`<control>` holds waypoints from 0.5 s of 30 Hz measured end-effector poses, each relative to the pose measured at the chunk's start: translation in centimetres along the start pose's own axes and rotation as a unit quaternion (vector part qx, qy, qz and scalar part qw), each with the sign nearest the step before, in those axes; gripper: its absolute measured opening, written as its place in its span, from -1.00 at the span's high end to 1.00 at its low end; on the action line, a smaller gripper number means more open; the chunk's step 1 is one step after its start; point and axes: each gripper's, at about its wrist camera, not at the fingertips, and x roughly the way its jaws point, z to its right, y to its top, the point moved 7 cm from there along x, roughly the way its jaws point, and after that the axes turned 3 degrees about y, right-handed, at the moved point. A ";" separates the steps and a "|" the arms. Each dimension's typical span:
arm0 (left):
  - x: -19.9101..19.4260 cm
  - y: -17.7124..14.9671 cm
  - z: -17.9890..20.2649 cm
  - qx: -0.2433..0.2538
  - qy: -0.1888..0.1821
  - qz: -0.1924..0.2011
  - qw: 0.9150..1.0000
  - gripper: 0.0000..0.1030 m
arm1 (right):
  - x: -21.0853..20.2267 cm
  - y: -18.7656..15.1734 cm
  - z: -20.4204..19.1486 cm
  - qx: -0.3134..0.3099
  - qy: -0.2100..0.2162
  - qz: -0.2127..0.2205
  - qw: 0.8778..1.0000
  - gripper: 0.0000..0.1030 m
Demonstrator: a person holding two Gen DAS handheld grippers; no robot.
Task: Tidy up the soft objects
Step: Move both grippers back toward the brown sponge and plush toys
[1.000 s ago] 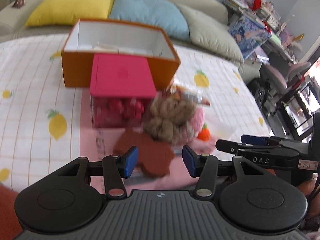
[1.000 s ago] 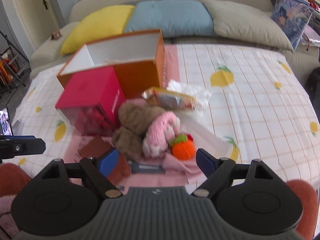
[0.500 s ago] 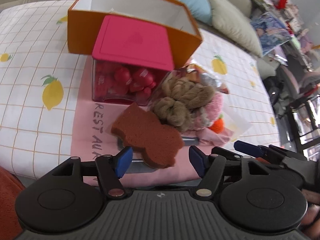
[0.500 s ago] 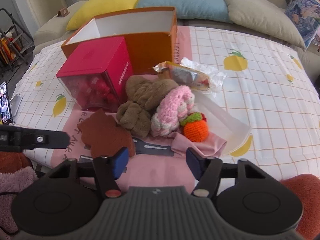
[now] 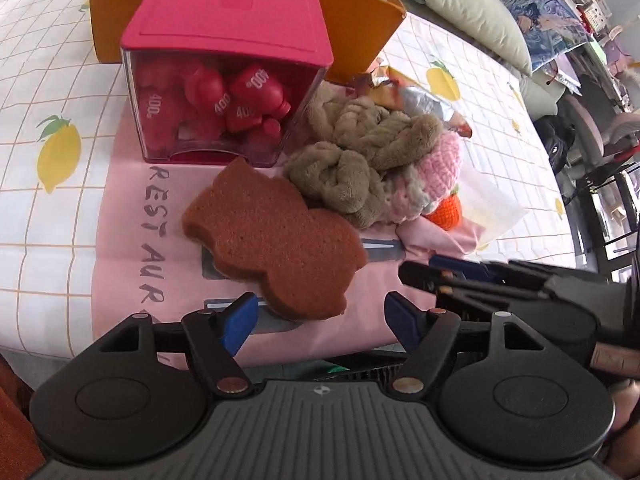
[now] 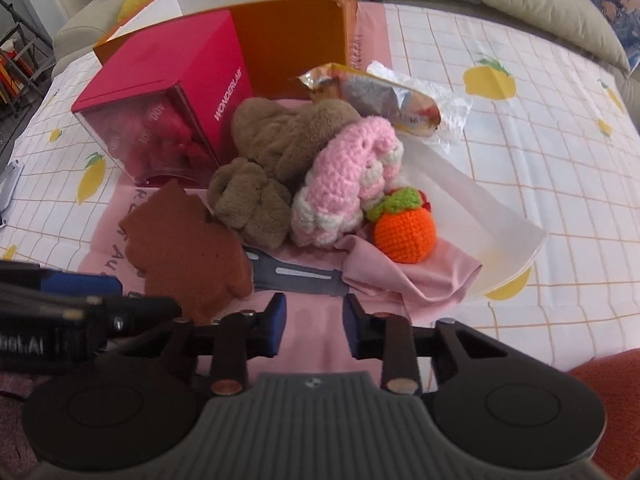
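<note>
A brown bear-shaped sponge lies on a pink mat, just ahead of my open, empty left gripper. Behind it sit a tan plush knot, a pink crochet piece and an orange crochet fruit. My right gripper is open with a narrower gap and empty, low over the mat in front of a pink cloth. The sponge also shows in the right wrist view, left of the right gripper.
A pink-lidded clear box of red pieces stands before an open orange box. A snack wrapper and white sheet lie right of the pile. Sofa cushions lie behind the lemon-print tablecloth.
Both grippers moved forward and down towards the pile. The left gripper's jaws opened wider around the sponge's near end. The right gripper's jaws narrowed.
</note>
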 end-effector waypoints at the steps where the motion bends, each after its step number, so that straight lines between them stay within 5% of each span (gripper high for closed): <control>1: 0.0 0.0 0.0 -0.001 0.000 -0.001 1.000 -0.64 | 0.3 0.1 0.0 0.001 0.005 0.001 1.000 0.49; 7: -1.0 0.1 -1.0 -0.032 -0.004 0.006 0.999 -0.62 | 1.6 0.3 -0.8 0.006 0.043 -0.008 0.999 0.62; 15: -1.4 0.5 -2.8 -0.086 0.003 0.014 0.996 -0.66 | 1.6 -0.5 -5.1 -0.044 0.145 -0.019 0.988 0.69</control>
